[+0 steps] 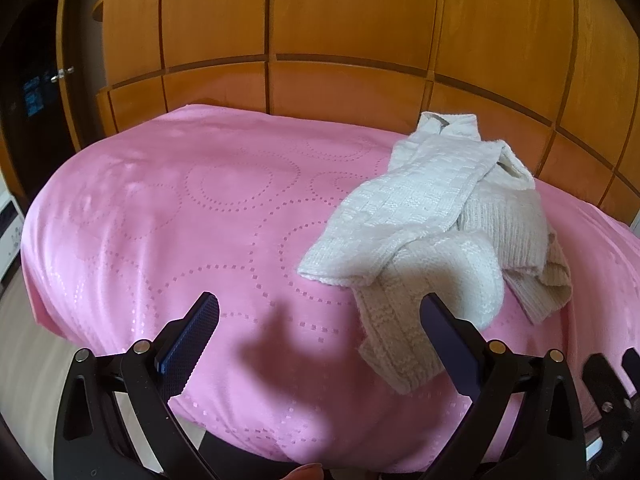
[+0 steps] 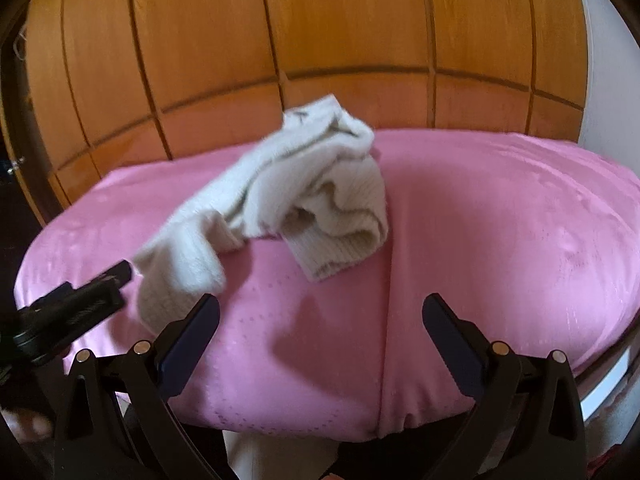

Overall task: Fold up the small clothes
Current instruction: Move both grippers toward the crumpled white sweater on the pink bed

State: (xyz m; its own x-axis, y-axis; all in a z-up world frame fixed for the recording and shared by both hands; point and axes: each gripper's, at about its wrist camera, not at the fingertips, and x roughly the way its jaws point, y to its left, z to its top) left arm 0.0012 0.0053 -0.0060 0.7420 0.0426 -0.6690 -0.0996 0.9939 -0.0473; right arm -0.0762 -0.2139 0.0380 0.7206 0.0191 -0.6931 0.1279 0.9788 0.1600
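Note:
A cream knitted garment (image 1: 436, 220) lies crumpled on a pink cloth (image 1: 180, 216) covering the table, toward its right half in the left wrist view. My left gripper (image 1: 320, 320) stands open above the cloth's near edge, its right finger close beside the knit's nearest sleeve end. In the right wrist view the same knit garment (image 2: 280, 192) lies left of centre on the pink cloth (image 2: 500, 220). My right gripper (image 2: 320, 320) hangs open over bare cloth, nothing between its fingers. The left gripper's fingers (image 2: 116, 272) show at the left edge beside the knit.
Orange wooden panelled doors (image 1: 340, 20) stand close behind the table. The cloth drapes over the table's rounded near edge. A dark doorway (image 1: 32, 80) is at far left. A white wall (image 2: 608, 80) borders the right side.

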